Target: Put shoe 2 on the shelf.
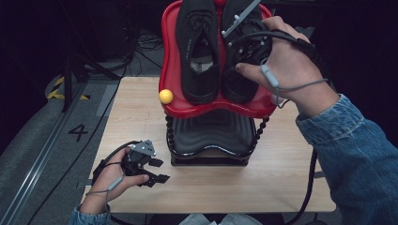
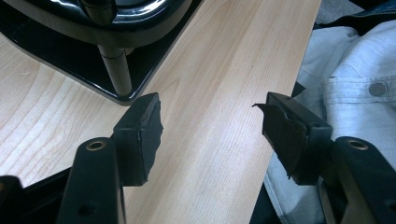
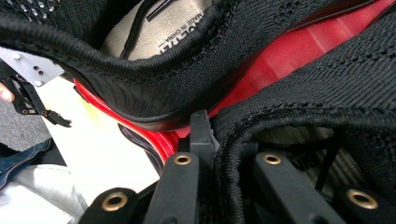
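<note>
High view: right shoe point(image 1: 237, 70) probably points away, right gripper point(image 1: 248, 44) gripping.

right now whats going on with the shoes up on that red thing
A person is working the right gripper onto the collar of the right-hand black shoe, jaws closed on its edge. Both shoes sit on the red tray atop a black stand. The left gripper rests open on the wooden table, holding nothing.

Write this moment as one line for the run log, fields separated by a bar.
right gripper: shut on right shoe collar | left gripper: open above table | left shoe: on red tray
</note>
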`<state>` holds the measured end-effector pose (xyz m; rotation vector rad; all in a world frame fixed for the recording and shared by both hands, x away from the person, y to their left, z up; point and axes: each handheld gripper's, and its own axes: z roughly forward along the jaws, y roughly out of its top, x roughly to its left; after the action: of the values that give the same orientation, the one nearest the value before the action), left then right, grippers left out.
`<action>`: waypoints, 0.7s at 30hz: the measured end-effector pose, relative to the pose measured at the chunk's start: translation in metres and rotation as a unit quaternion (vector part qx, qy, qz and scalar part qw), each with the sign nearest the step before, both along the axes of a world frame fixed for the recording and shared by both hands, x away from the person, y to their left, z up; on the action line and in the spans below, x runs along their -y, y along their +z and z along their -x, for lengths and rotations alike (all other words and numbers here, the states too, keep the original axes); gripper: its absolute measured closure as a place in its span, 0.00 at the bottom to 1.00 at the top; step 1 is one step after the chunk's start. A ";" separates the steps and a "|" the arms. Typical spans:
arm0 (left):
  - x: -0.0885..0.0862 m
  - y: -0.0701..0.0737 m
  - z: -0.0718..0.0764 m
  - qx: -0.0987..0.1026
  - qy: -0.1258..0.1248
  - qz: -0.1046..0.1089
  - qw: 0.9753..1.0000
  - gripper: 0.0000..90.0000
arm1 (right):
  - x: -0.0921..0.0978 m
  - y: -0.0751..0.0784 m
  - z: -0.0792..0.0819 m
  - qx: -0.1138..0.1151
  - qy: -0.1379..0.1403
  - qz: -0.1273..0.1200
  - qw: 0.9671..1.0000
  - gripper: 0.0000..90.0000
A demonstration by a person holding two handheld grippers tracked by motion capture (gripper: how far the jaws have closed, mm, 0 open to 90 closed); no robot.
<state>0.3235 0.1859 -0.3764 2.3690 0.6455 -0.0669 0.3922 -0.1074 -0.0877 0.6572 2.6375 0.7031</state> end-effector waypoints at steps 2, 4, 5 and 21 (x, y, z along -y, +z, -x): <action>0.000 0.000 0.000 0.000 0.001 0.001 1.000 0.42 | 0.000 0.000 0.000 0.004 0.001 0.003 1.000 0.93; 0.000 0.000 0.000 -0.001 0.002 0.001 1.000 0.42 | -0.001 -0.001 -0.001 0.009 0.002 0.005 1.000 0.93; 0.000 0.000 0.000 -0.001 0.002 0.001 1.000 0.42 | -0.001 -0.001 -0.002 0.011 0.000 0.006 1.000 0.93; 0.001 -0.001 0.000 -0.004 0.001 0.000 1.000 0.42 | 0.013 0.010 0.009 -0.031 -0.003 -0.056 0.998 0.63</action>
<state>0.3236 0.1853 -0.3770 2.3699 0.6520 -0.0744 0.3830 -0.1199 -0.0779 0.7290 2.6654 0.8481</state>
